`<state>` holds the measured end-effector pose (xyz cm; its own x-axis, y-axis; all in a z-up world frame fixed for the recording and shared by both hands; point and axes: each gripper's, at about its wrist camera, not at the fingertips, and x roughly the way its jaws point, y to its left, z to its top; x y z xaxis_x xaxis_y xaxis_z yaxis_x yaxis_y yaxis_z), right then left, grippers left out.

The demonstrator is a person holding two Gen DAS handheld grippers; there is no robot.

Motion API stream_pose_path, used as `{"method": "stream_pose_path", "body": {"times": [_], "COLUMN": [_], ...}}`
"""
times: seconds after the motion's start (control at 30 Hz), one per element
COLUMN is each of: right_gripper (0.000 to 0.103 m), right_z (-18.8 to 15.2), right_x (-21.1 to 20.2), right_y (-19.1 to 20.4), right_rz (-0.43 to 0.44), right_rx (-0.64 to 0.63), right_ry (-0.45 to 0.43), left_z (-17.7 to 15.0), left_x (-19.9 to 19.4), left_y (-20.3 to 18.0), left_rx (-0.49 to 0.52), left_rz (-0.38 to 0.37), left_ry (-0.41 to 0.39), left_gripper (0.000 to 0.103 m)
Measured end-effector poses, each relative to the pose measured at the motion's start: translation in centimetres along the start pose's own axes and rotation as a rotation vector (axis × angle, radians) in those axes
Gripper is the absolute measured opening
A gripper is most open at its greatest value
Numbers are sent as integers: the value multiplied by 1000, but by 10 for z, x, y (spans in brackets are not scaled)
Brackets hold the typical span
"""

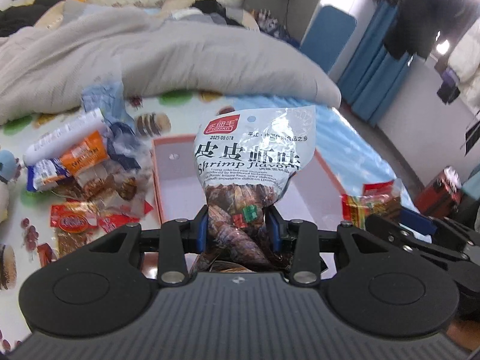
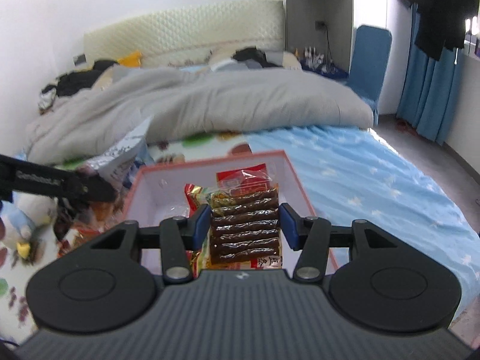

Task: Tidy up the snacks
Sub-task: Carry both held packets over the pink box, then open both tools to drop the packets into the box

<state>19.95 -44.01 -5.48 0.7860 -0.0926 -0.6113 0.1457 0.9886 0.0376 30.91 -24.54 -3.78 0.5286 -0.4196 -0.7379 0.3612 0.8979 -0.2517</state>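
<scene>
I am pinching a silver shrimp snack bag (image 1: 252, 162) with my left gripper (image 1: 237, 228); its blue pads (image 1: 203, 228) are squeezing the bag's lower half into a narrow waist, and the printed top is standing up ahead of my fingertips. My right gripper (image 2: 244, 225) is clamping a clear pack of dark brown snack sticks (image 2: 244, 225) between its blue pads (image 2: 201, 225), the sticks lying crosswise from pad to pad, with a yellow-and-red wrapper (image 2: 195, 198) bunched against the left pad.

Just beyond both pairs of fingers an open box (image 2: 144, 186) with an orange-pink rim and pale inside is lying on the bed. To the left of my left fingers a pile of loose snack packets (image 1: 90, 180) is spread over a printed mat (image 1: 18, 138), among them a white tube and orange, blue and red wrappers. To the right of my fingers a blue sheet with white stars (image 2: 375, 180) is covering the mattress. Farther ahead a grey duvet (image 1: 168, 57) is heaped across the bed, with a cream padded headboard behind it and blue curtains (image 2: 429, 99) at the right.

The bag is showing "Shrimp flavor", large Chinese characters, a red logo patch and the date "2025 08 07". The writing on the stick pack is too small for me to read.
</scene>
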Motion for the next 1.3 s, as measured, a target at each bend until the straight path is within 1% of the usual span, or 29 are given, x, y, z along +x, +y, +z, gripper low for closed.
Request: {"method": "stream_pose_path", "body": {"times": [0.07, 0.27, 0.43, 0.53, 0.6, 0.63, 0.7, 0.73, 0.77, 0.8, 0.83, 1.07, 1.3], "right_gripper": [53, 53, 53, 53, 54, 54, 53, 55, 60, 69, 72, 72, 72], "right_z": [-6, -20, -29, -34, -37, -38, -41, -42, -43, -43, -44, -38, -24], "right_x": [13, 37, 54, 61, 64, 65, 67, 68, 71, 71, 71, 59, 26], "right_y": [-2, -12, -22, -26, -29, -30, -31, -32, -32, -32, -32, -27, -17], "right_rz": [-20, -11, -2, 1, 3, 2, 11, 13, 11, 9, 8, 11, 28], "right_rx": [-6, 4, 18, 25, 33, 37, 52, 60, 68, 71, 72, 79, 89], "right_ry": [31, 103, 154, 172, 176, 176, 177, 183, 191, 191, 186, 144, 63], "left_z": [-4, -14, -19, -24, -27, -27, -28, -28, -28, -28, -28, -24, -22], "left_x": [12, 44, 66, 78, 79, 79, 79, 78, 76, 72, 69, 51, 7], "left_y": [-1, -8, -13, -14, -15, -15, -15, -15, -15, -16, -17, -15, -23], "left_rx": [-7, -4, -4, -8, -19, -25, -24, -25, -26, -21, -11, -2, 53], "left_rz": [-5, 3, 10, 6, -1, -1, 0, 2, 7, 10, 12, -2, 12], "left_ry": [37, 119, 156, 184, 202, 204, 208, 206, 198, 182, 165, 121, 9], "left_gripper": [44, 44, 44, 44, 44, 45, 52, 64, 77, 80, 81, 81, 81]}}
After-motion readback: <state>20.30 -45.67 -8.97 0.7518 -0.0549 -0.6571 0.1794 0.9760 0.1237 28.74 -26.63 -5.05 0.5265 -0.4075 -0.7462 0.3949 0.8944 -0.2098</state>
